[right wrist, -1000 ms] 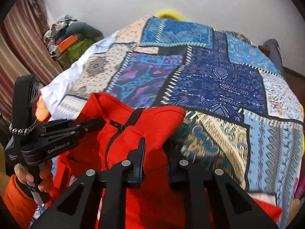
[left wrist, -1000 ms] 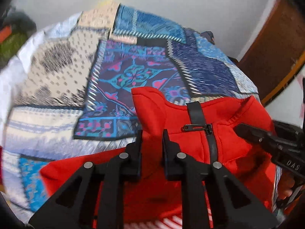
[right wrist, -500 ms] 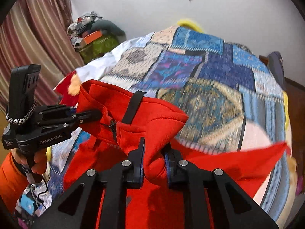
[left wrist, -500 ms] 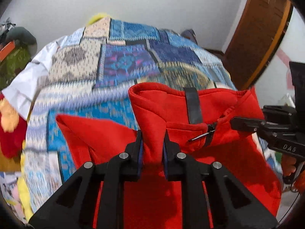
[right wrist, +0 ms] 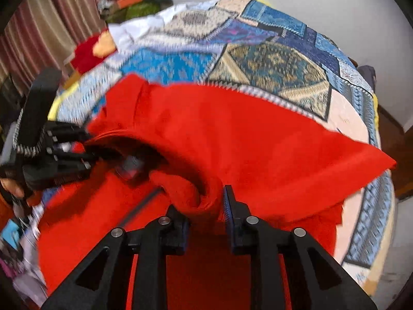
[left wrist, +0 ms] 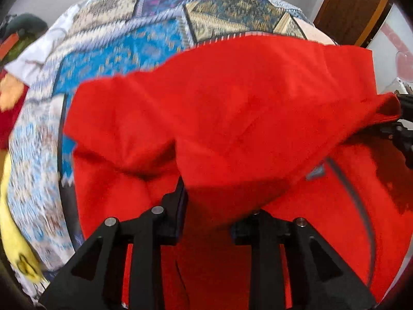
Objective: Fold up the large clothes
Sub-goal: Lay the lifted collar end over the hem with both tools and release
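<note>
Nearest to me, my right gripper (right wrist: pixel 206 206) had its jaws opening, a thick roll of the red fleece zip-up garment (right wrist: pixel 258 149) bunched between them. One blue pad stood clear of the cloth, so I read the grip as letting go. My left gripper (left wrist: pixel 209 206) was opening too, with a fold of the same garment draped over its jaws and hiding the right-hand finger tip; I could not tell whether the pads still pressed the cloth.

The garment lay spread on the near end of the bed, its upper half doubled forward over its lower half, the dark zip line showing on the layer underneath. In the right wrist view a hand (right wrist: pixel 10 186) gripped the left gripper's handle at the garment's left edge.

Beyond it stretched the blue, purple and cream patchwork bedspread (right wrist: pixel 271 62), and farther back a pile of mixed clothes (right wrist: pixel 134 0) by the striped curtain (right wrist: pixel 46 41) and the white wall (right wrist: pixel 335 7).
</note>
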The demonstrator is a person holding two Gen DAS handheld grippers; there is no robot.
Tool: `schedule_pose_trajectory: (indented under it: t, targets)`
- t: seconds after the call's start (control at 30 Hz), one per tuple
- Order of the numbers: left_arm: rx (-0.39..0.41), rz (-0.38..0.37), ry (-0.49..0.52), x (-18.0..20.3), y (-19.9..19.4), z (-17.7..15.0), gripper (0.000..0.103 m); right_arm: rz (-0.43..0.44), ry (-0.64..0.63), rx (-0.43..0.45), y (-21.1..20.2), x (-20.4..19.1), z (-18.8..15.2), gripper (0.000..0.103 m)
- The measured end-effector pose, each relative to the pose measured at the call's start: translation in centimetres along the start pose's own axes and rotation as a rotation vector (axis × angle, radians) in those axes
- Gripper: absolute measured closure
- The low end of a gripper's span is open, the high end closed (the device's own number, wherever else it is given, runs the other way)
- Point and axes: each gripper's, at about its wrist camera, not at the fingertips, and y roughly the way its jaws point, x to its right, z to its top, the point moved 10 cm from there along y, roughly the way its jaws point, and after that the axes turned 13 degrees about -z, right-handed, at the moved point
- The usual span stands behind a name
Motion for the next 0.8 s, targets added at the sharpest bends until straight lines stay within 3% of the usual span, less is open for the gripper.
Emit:
schedule_pose_trajectory:
  t: [0.17, 0.23, 0.4, 0.53, 0.67, 0.8]
  targets:
    - [-0.008, 0.026, -0.015, -1.0, -2.2, -2.6, 0.076, -0.030, -0.044, 0.019, -2.2, 0.3, -2.4, 0.085]
    - [0.008, 0.056, -0.003, -1.5, -3.8, -2.8, 0.075, 0.014, -0.014, 0.013, -3.4, 1.0, -2.6, 0.085]
    - [0.106, 0.142, 0.029, -2.5, -8.6, -0.6, 0.050, 0.080, 0.062, 0.075, -7.4, 3.0, -0.8, 0.085]
    - [0.193, 0.149, 0.041, -2.3, -10.4, 3.3, 0.037, 0.003, 0.109, 0.123, -8.6, 5.2, 1.9, 0.085]
    - [0.221, 0.142, 0.034, -2.2, -8.7, 6.4, 0.028, -0.093, 0.124, 0.097, -6.1, 6.0, 3.8, 0.085]
    - [0.160, 0.113, -0.002, -2.2, -3.6, 7.1, 0.027, -0.118, 0.084, -0.034, 0.0, 4.4, 3.1, 0.085]
